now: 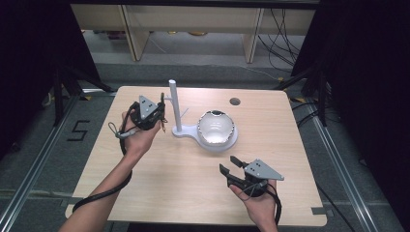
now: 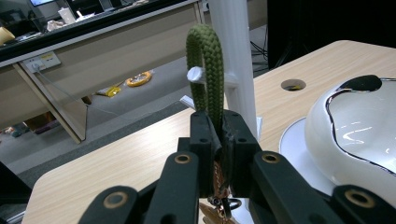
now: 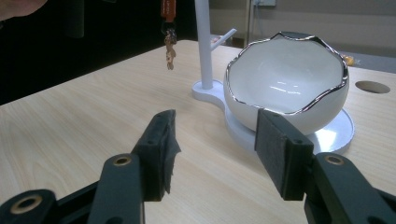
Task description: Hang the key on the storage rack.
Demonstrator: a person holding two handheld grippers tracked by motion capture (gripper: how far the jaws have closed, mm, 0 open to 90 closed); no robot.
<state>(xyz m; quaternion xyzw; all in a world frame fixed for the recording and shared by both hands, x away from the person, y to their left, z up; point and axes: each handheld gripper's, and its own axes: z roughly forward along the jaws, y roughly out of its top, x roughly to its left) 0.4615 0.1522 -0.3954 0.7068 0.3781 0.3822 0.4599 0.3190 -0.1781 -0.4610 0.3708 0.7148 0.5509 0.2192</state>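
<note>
A white stand with a tall pole (image 1: 174, 104) and short side pegs rises mid-table. On its round base sits a white eggshell-shaped bowl (image 1: 216, 126) with a silver rim. My left gripper (image 1: 161, 110) is shut on a green cord loop (image 2: 208, 65), which stands upright right next to a peg (image 2: 196, 74) on the pole (image 2: 233, 42). Keys (image 3: 169, 52) dangle below the left gripper (image 2: 218, 135). My right gripper (image 1: 231, 165) hovers open over the table's front right, nothing between its fingers. In the right gripper view that gripper (image 3: 215, 144) faces the bowl (image 3: 287, 88).
A round cable hole (image 1: 235, 101) sits in the table behind the bowl. Light wooden desks and loose cables (image 1: 278, 38) stand beyond the far edge. Dark curtains flank both sides. Bare tabletop (image 1: 159, 179) lies between the two hands.
</note>
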